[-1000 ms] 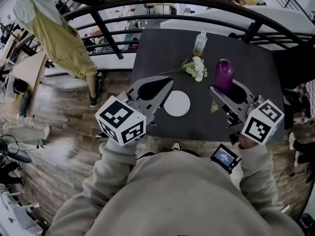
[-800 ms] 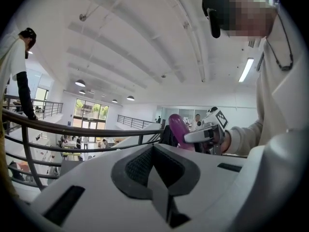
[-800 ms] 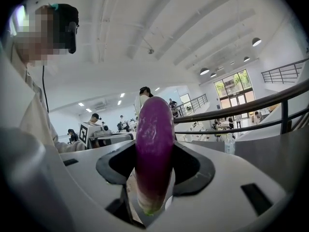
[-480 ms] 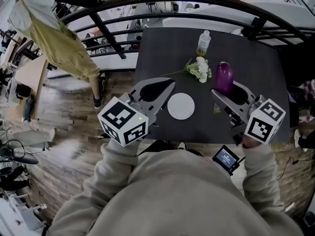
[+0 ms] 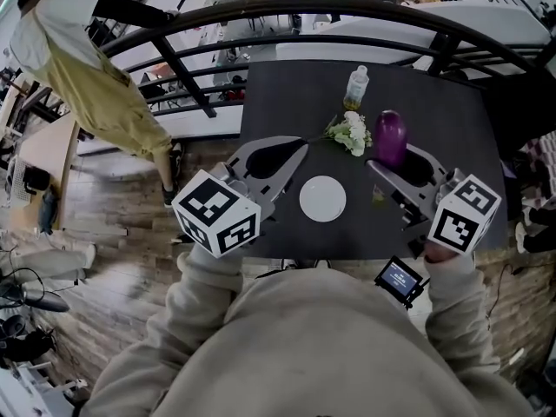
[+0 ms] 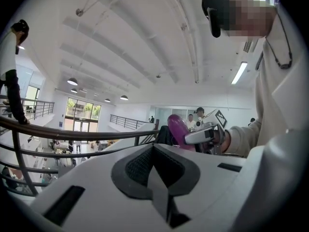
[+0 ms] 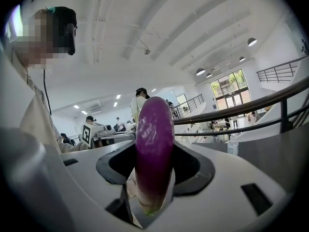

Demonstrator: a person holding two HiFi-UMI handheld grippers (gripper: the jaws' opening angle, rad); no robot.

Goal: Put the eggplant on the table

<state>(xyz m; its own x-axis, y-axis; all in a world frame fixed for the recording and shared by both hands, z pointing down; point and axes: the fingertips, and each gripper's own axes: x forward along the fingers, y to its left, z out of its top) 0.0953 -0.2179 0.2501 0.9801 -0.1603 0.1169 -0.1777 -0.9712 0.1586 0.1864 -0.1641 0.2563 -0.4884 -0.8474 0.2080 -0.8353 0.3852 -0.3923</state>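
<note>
Head view | right gripper (image 5: 393, 156) grips eggplant (image 5: 390, 133) | flowers (image 5: 350, 132), plate (image 5: 322, 198) beside

No legible text; the bottle label (image 5: 355, 92) and small screen (image 5: 399, 277) cannot be read.

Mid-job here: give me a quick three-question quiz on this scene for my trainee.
1. True or false: the eggplant lies on the table.
2. The left gripper is: A) wide open B) shut and empty C) shut on the eggplant.
3. In the head view, which thing on the table is nearest the eggplant?
Key: 1 false, the right gripper holds it above the table; 2 B; 3 the flowers.
</note>
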